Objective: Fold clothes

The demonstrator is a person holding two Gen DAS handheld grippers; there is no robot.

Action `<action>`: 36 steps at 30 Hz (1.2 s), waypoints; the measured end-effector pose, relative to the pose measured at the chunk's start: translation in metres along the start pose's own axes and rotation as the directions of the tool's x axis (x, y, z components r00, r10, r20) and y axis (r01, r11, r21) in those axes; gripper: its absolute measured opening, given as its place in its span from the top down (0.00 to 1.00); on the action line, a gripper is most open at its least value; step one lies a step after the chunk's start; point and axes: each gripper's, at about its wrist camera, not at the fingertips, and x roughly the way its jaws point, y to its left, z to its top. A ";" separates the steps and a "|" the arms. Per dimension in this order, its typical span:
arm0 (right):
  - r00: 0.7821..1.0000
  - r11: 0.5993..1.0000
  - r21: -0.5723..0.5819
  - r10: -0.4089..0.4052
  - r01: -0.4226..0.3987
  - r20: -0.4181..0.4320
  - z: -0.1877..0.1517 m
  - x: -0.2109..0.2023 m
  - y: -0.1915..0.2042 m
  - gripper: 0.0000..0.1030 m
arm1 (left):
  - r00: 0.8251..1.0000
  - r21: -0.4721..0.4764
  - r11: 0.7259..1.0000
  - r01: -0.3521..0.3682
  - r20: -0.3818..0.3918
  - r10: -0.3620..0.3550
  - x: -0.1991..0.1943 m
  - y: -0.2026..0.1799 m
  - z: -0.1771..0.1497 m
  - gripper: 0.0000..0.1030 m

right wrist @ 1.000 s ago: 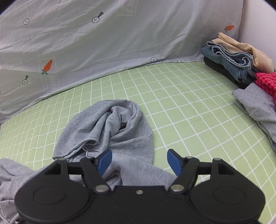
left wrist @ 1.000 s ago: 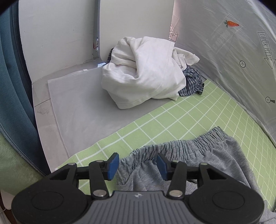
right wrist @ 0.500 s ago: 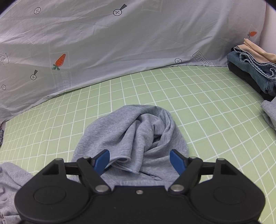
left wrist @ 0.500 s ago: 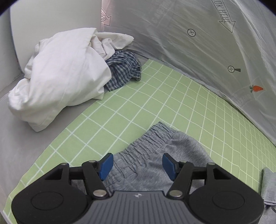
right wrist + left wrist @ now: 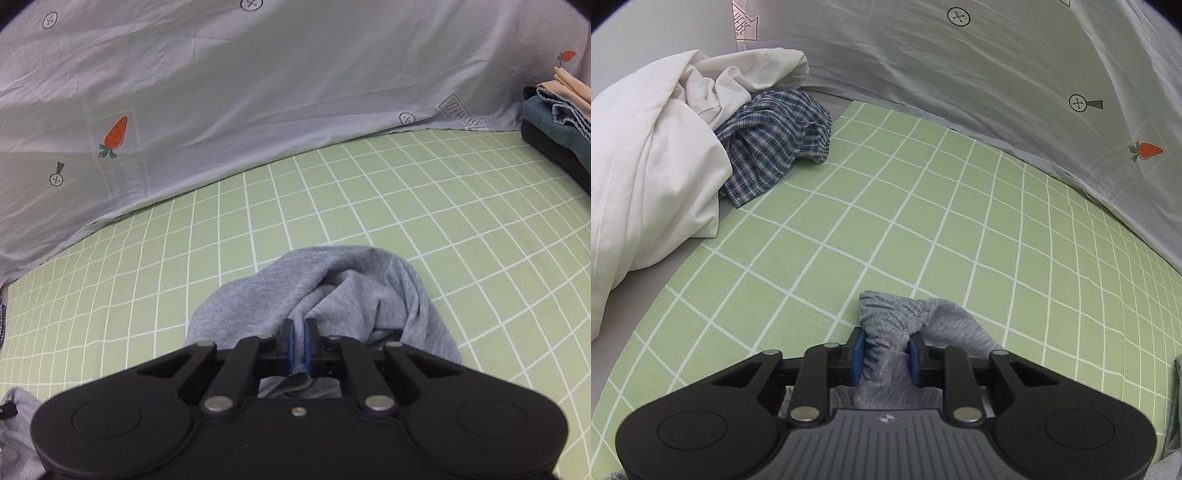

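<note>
Nearest the cameras, the left gripper (image 5: 884,354) pinched the gathered elastic waistband of the soft grey jersey shorts (image 5: 916,325), and the right gripper (image 5: 300,345) was clamped tight on a crumpled fold of the same shorts (image 5: 332,288) over the green grid-printed mat (image 5: 886,221). Judging by this, the garment was gripped at two points and bunched, so the next move called for drawing the grips apart to spread it flat. Farther off lay a rumpled white cloth heap (image 5: 653,162), a blue checked garment (image 5: 772,140) and a folded stack of denim and tan clothes (image 5: 557,118).

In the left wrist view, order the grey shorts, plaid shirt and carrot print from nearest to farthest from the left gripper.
1. Grey shorts: clamped in the left gripper.
2. Plaid shirt: ahead, far left, against the white bundle.
3. Carrot print: far right, on the backdrop sheet.
</note>
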 end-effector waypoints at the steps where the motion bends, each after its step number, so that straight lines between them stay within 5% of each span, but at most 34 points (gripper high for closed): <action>1: 0.999 1.000 0.011 -0.007 0.007 0.032 0.010 -0.004 -0.005 0.95 | 1.000 -0.014 1.000 -0.014 0.013 0.014 -0.002 0.002 0.004 0.89; 7: 0.959 0.996 0.060 -0.079 0.065 0.272 0.084 -0.030 -0.043 0.96 | 0.990 -0.159 0.987 -0.031 0.134 0.053 -0.019 0.024 0.040 0.91; 14: 0.816 0.971 0.104 -0.236 0.214 0.527 0.154 -0.055 -0.071 0.97 | 0.962 -0.222 0.968 -0.120 0.214 0.168 -0.017 0.047 0.074 0.90; 16: 0.799 0.948 0.137 -0.316 0.287 0.512 0.162 -0.049 -0.083 0.97 | 0.968 -0.217 0.967 -0.134 0.179 0.174 -0.009 0.050 0.073 0.90; 17: 0.805 0.937 0.147 -0.348 0.318 0.481 0.163 -0.043 -0.087 0.93 | 0.970 -0.206 0.969 -0.139 0.168 0.175 -0.006 0.050 0.069 0.90; 21: 0.858 0.930 0.117 -0.368 0.349 0.358 0.138 -0.022 -0.090 0.51 | 0.976 -0.174 0.974 -0.144 0.137 0.169 0.000 0.046 0.052 0.90; 28: 0.961 0.974 0.010 -0.224 0.225 0.160 0.073 0.026 -0.054 0.52 | 0.982 -0.195 0.969 -0.152 0.083 0.171 0.007 0.049 0.036 0.89; 36: 0.989 0.990 -0.058 -0.128 0.132 0.076 0.071 0.081 -0.004 0.54 | 0.983 -0.164 0.974 -0.155 0.072 0.168 0.011 0.048 0.037 0.88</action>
